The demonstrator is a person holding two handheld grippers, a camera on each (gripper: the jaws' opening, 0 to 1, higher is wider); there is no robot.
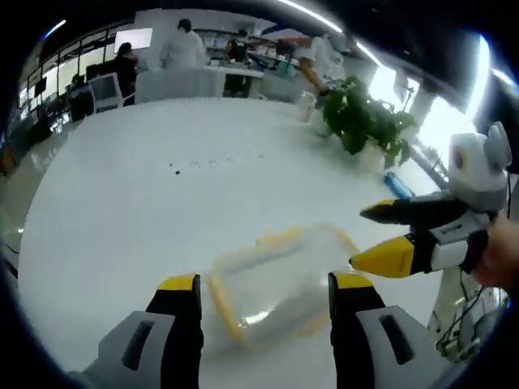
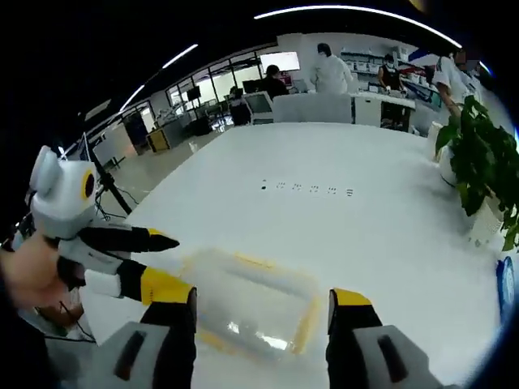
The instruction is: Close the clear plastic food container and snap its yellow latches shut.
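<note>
The clear plastic food container [image 1: 280, 284] with yellow latches lies on the white table [image 1: 162, 186], near its front edge, between the two tools and blurred in both views. The left tool [image 1: 263, 296] hovers just before it with jaws apart and nothing between them; the right tool [image 2: 263, 312] likewise stands spread and empty over the container's near side. A potted plant [image 1: 365, 121] stands well apart at the table's far side.

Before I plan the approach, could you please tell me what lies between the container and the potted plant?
Bare white table in the left gripper view; the right hand-held gripper hovers beside the container, below the potted plant.
</note>
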